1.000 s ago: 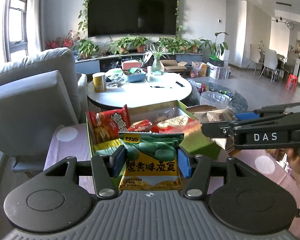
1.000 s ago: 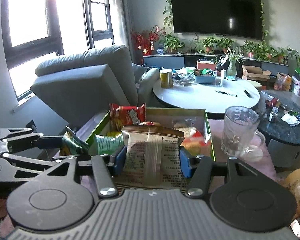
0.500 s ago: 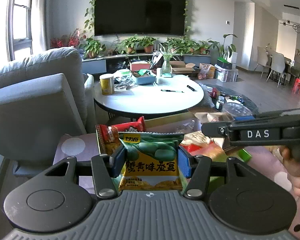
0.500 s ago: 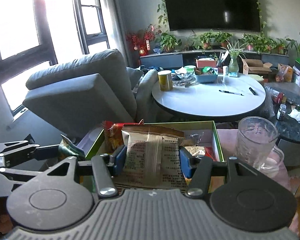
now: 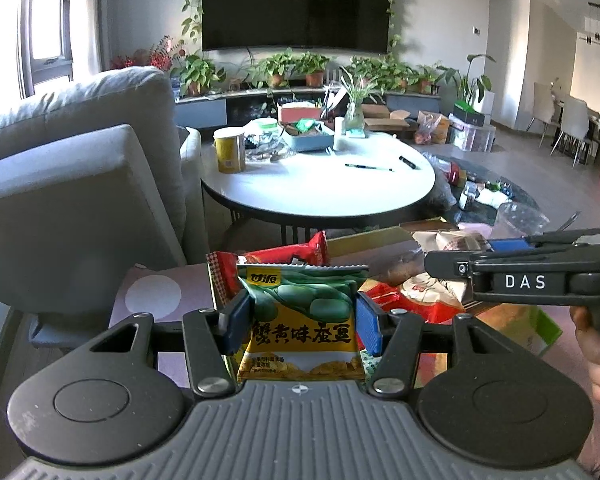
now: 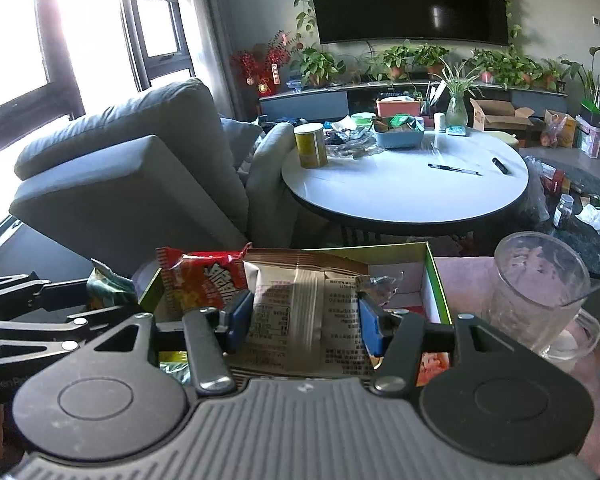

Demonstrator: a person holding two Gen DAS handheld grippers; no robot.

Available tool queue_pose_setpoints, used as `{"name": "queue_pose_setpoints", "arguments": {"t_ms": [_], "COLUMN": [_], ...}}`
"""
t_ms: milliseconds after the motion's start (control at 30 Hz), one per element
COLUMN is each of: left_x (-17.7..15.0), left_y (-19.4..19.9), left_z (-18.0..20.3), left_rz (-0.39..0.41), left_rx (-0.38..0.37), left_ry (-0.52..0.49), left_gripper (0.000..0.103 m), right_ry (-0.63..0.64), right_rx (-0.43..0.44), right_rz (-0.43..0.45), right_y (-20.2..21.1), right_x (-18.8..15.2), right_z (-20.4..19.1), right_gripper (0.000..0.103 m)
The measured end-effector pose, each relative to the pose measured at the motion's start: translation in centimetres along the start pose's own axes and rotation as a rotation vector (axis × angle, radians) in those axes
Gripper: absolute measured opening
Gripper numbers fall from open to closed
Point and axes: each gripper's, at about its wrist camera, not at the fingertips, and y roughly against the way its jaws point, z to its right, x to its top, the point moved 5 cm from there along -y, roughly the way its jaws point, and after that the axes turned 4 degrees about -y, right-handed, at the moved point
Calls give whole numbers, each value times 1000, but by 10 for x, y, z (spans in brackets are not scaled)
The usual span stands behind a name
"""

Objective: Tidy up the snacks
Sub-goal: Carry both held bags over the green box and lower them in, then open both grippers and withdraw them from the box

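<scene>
A green-and-yellow snack packet (image 5: 302, 316), a beige packet (image 6: 304, 312), a red packet (image 6: 204, 280), a green-edged box (image 6: 434, 280).

Two grippers show: the left gripper (image 5: 302, 322) and the right gripper (image 6: 302, 322). Each has one snack pack between its blue fingers: one green and yellow pack (image 5: 302, 320), one brown pack (image 6: 304, 312). Past the fingers sits one green box (image 6: 432, 280) with one red pack (image 6: 204, 280) standing up and maybe three more, hard to count. One glass mug (image 6: 540, 292) stands right of the fingers.
</scene>
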Motion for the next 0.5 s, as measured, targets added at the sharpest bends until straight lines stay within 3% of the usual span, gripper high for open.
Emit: {"name": "queue_pose_setpoints", "arguments": {"t_ms": [367, 500], "left_x": [-5, -8], "left_y": [-33, -41], "left_z": [-5, -8], "left_rz": [-60, -85], "left_rx": [6, 17], "left_ry": [16, 35], "left_gripper": [52, 57], "right_ry": [10, 7], "right_rx": [-29, -39], "right_rz": [-41, -38], "right_y": [-19, -21], "right_x": [-4, -4], "right_z": [7, 8], "right_gripper": [70, 70]}}
